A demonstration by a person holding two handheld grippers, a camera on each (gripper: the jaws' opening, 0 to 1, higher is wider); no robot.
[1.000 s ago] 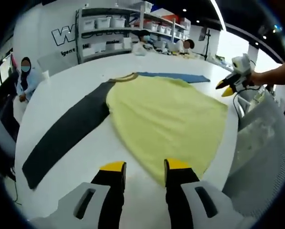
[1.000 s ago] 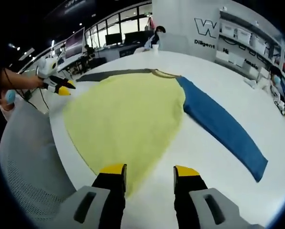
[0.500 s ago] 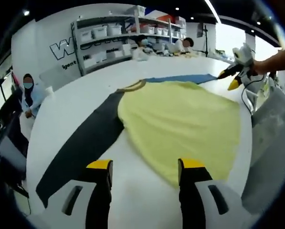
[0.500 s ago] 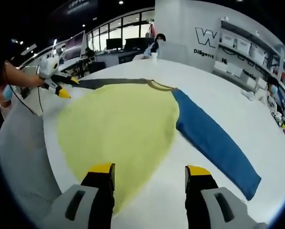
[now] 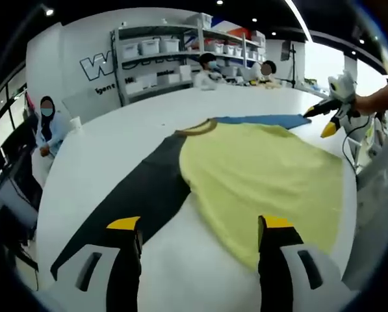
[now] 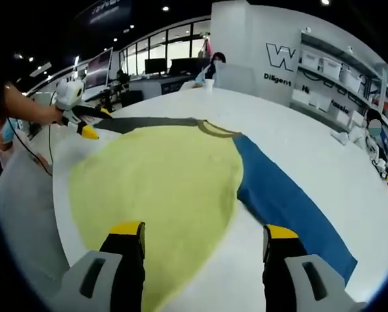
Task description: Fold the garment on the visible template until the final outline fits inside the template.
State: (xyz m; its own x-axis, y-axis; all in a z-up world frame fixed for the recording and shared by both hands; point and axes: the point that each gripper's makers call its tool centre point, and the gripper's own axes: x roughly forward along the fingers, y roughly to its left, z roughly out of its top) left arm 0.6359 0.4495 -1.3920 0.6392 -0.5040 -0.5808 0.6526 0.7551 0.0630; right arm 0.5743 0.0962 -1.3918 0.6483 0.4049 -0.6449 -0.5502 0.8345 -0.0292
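The garment [image 5: 265, 172], a yellow body with a dark sleeve [image 5: 132, 201] toward 8 o'clock and a blue sleeve [image 6: 281, 208] toward 4 o'clock, lies flat on the white table [image 5: 116, 136]. The left gripper [image 5: 200, 234] and right gripper [image 6: 203, 237] hover released, jaws apart, holding nothing.

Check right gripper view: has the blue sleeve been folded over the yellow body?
No: the blue sleeve lies stretched flat on the white table, running out from the yellow body, not over it.
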